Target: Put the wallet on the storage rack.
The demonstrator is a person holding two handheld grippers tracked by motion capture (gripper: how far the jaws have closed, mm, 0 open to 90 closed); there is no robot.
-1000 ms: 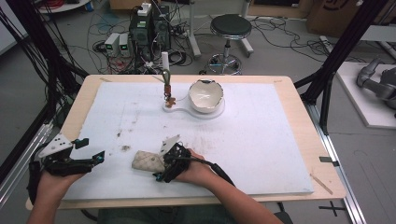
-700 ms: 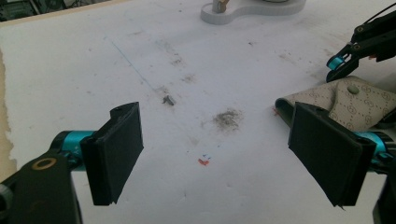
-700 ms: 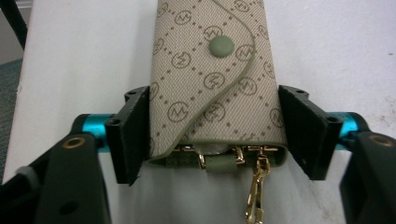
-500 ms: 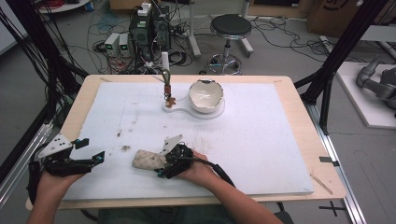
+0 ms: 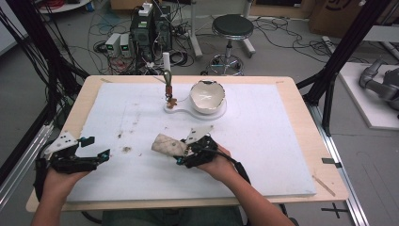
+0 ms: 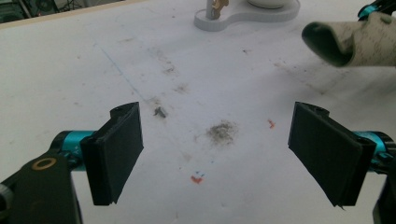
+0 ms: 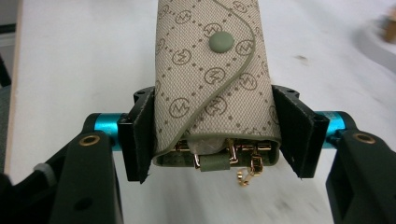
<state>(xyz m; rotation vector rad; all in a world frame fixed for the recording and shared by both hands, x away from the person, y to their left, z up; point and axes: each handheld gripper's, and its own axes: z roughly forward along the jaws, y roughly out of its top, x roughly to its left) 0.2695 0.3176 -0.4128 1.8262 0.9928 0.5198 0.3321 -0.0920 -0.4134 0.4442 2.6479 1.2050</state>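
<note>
Two black jaws of the right gripper (image 7: 212, 135), which have just been closing, now pinch the beige monogram-patterned fabric key pouch with a green snap button (image 7: 212, 79) by its open end, where gold hooks hang out, and the pouch, flat on the table a second ago, is now lifted clear of the white foam sheet (image 5: 263, 136), pointing left. Left of the pouch the left gripper (image 5: 96, 149) hovers with its jaws wide apart and nothing between them, over dirty smudges. Beyond the pouch stand a white keyhole-shaped stand (image 5: 175, 107) and a white cracked bowl (image 5: 207, 95), then a black stool (image 5: 232, 28) on the cable-strewn floor.
</note>
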